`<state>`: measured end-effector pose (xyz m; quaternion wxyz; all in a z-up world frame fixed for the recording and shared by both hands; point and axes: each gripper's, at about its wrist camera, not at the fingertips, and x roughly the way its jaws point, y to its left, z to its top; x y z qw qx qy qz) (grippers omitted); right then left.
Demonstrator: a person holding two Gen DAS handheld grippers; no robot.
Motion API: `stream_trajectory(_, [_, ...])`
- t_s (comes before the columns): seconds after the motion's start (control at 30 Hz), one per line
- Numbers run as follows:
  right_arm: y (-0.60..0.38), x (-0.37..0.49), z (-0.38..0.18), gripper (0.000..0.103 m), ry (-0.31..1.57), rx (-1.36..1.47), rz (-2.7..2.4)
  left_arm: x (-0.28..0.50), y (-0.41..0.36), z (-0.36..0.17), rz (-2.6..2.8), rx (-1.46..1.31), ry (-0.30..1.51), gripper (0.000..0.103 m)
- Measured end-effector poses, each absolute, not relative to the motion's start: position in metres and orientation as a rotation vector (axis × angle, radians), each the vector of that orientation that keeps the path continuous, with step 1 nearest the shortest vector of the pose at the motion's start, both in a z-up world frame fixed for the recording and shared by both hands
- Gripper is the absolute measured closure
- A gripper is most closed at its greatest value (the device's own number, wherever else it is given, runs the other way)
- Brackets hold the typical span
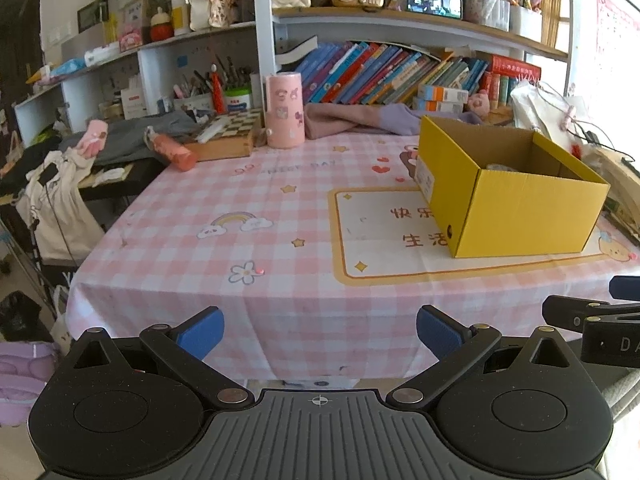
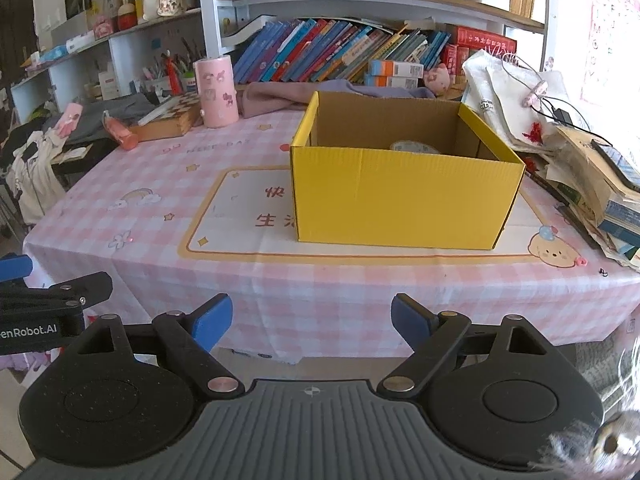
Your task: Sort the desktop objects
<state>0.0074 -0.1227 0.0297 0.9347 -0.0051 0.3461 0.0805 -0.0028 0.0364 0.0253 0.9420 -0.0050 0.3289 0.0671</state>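
Note:
An open yellow cardboard box [image 1: 516, 212] [image 2: 404, 196] stands on the pink checked tablecloth [image 1: 224, 216] [image 2: 132, 216]; a pale roll-like object [image 2: 414, 147] lies inside it, mostly hidden by the front wall. A pink cylinder cup [image 1: 284, 110] [image 2: 216, 92] and a coral bottle [image 1: 174, 150] [image 2: 120, 130] lying on its side sit near the far edge. My left gripper [image 1: 320, 330] hangs open before the table's front edge, nothing between its blue pads. My right gripper [image 2: 312, 320] is open too, empty, in front of the box.
A wooden chessboard box [image 1: 224, 136] [image 2: 168, 118] lies beside the bottle. Purple cloth [image 1: 352, 120] is bunched behind the yellow box. Stacked books and papers [image 2: 592, 184] crowd the right side. Shelves of books rise at the back. Bags hang off a chair at left [image 1: 56, 196].

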Motion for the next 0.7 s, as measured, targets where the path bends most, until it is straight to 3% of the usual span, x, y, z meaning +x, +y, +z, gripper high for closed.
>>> stream_trajectory(0.7, [-0.1163,0.013,0.0256,0.017,0.724,-0.013,0.17,0.0029,0.0392,0.0224,0.124,-0.011,0.692,0.0])
